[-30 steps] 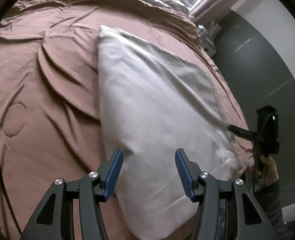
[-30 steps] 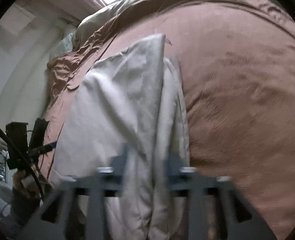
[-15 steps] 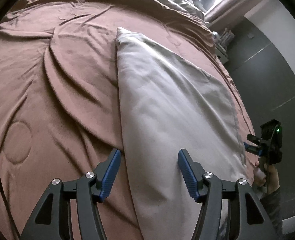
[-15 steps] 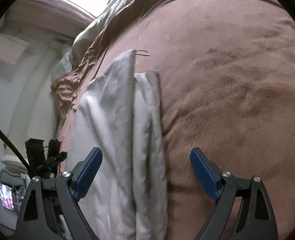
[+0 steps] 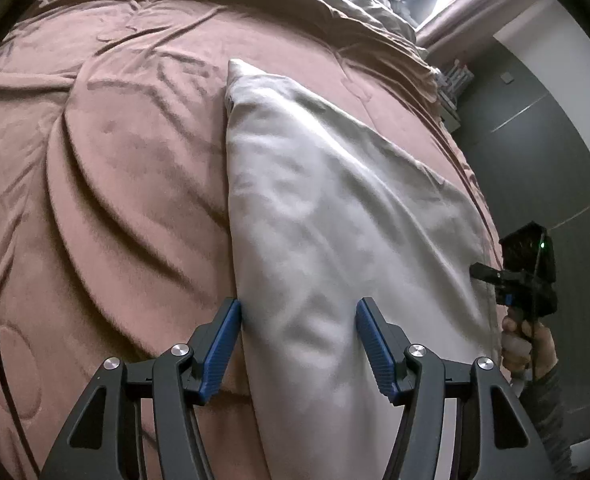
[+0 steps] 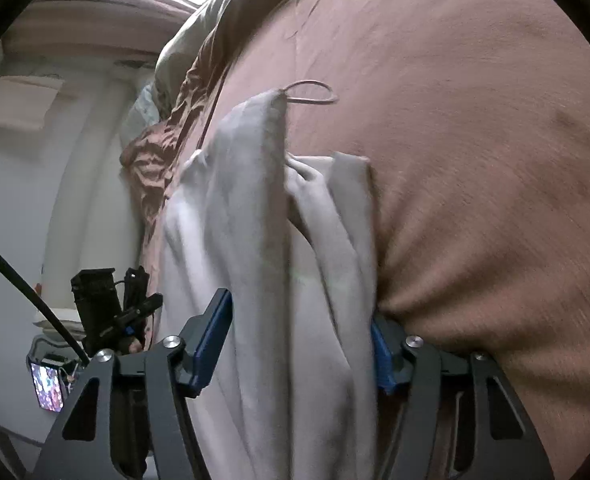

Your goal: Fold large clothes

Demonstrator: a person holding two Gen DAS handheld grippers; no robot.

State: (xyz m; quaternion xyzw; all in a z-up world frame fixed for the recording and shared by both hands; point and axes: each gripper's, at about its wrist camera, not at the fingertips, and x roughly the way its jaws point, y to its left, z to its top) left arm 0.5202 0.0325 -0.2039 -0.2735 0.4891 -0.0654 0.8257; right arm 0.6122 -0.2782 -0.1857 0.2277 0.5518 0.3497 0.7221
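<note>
In the left wrist view, the pale grey, soft cotton garment [image 5: 335, 240] lies on the bed, spread over the brown quilted bedspread [image 5: 115, 180] as a long tapering panel with one straight edge down its left side. The left gripper [image 5: 298, 342] hangs low over the near end of that panel with its blue-padded jaws wide apart; the left pad sits right at the straight edge, the right pad over the cloth, and nothing is pinched. At the far right edge of the garment the other handheld gripper shows, small and dark, held in a hand.

In the right wrist view, the same garment [image 6: 255, 260] runs away from the camera in bunched lengthwise folds, a thin cord loop [image 6: 311, 92] lying on the bedspread [image 6: 475, 160] at its far tip. The right gripper [image 6: 301, 340] has its jaws apart with the bunched layers lying between them; the right pad is pressed into the bedspread where it dimples. The pads do not look closed on the fabric yet.

The step in hand appears to be taking hold of the near end at both sides for a fold. To do it well, each gripper should catch all layers at the hem rather than the top sheet only, keep the bedspread out of the pinch, and lift evenly so the straight edge stays aligned.
</note>
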